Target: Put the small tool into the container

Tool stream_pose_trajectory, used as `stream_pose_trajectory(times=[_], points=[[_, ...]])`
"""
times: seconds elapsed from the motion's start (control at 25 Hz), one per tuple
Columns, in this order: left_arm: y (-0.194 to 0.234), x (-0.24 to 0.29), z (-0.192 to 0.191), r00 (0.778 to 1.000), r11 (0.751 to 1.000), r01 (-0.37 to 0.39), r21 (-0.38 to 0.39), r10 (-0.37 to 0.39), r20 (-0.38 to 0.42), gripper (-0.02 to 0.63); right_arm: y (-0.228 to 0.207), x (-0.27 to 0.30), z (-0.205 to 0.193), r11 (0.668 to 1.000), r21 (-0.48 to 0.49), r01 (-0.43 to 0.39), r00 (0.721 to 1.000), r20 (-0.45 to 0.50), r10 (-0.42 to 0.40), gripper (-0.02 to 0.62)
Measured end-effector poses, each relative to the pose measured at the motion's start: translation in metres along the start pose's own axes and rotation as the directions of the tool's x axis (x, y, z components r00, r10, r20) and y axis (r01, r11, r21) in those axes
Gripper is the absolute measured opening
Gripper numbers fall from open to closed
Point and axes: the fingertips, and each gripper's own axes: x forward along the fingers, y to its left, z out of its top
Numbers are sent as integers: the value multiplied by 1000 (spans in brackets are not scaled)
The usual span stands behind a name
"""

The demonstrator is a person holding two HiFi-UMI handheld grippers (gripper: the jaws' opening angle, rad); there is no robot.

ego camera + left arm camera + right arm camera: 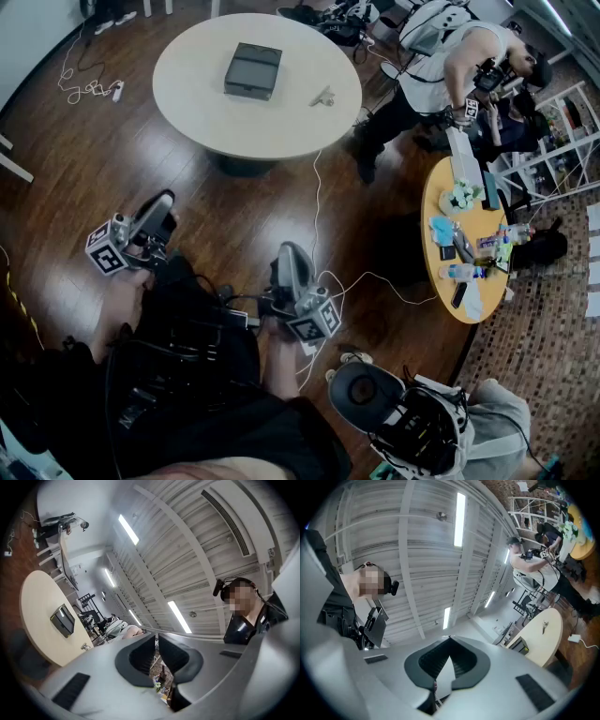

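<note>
A dark rectangular container (253, 70) lies on the round white table (206, 112), with the small metal tool (323, 97) to its right. Both grippers are held low near the body, far from the table and pointing upward. The left gripper (164, 202) is shut and empty, with only a thin slit between its pads (140, 656). The right gripper (286, 251) is shut with its tips touching (450, 638) and nothing between them. The left gripper view shows the container (63, 619) and tool (85, 646) at far left. The right gripper view shows the tool (544, 626) on the table at right.
Wooden floor lies between me and the white table, crossed by a white cable (317, 202). A power strip (117, 91) lies at left. A person (441, 66) leans over a cluttered yellow round table (441, 202) at right. Another person (412, 422) stands at lower right.
</note>
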Motion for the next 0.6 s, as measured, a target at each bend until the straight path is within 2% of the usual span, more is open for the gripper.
stream_pose_trajectory(times=[0.24, 0.44, 0.6], points=[[16, -2, -1, 1000, 999, -2, -37, 2, -6, 10, -3, 0, -10, 999, -26, 20, 999, -25, -21, -20], [51, 6, 8, 1000, 998, 6, -59, -5, 10, 9, -15, 33, -21, 998, -45, 34, 997, -65, -37, -19], [95, 17, 33, 999, 994, -22, -104, 27, 40, 11, -31, 81, -36, 998, -50, 26, 991, -130, -32, -20]])
